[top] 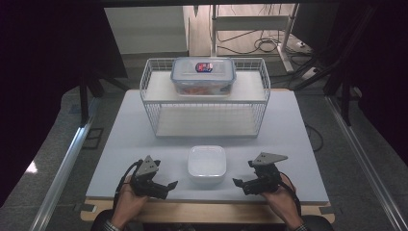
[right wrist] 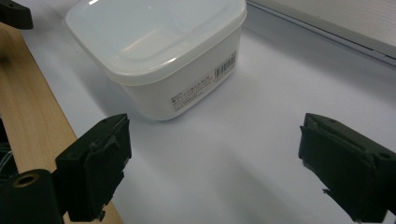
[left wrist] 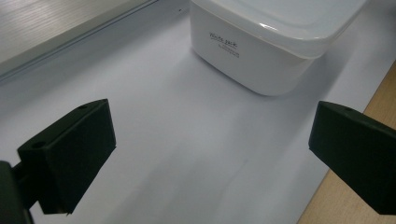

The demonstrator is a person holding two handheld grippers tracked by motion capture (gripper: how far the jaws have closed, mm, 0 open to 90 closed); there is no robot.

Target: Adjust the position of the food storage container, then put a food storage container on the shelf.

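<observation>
Bright overhead light whitens the table (top: 288,144), surroundings fall dark, and glare streaks the white box's lid (right wrist: 154,28).

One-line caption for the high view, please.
Two open claws, left and right, flank a white lidded tub before a wire rack.

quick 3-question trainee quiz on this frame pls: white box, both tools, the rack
1. True or false: the left tool grips the white lidded box.
2. Where is the clear clip-lid container? A) top shelf of the wire rack B) on the white board in front of the rack C) between the right tool's jaws
3. Fill in: the white lidded box sits on the white board between the two ____.

Key
1. False: its jaws stand apart with nothing between them; the box lies ahead of it.
2. A
3. tools; the right tool is open too, box untouched.
</observation>
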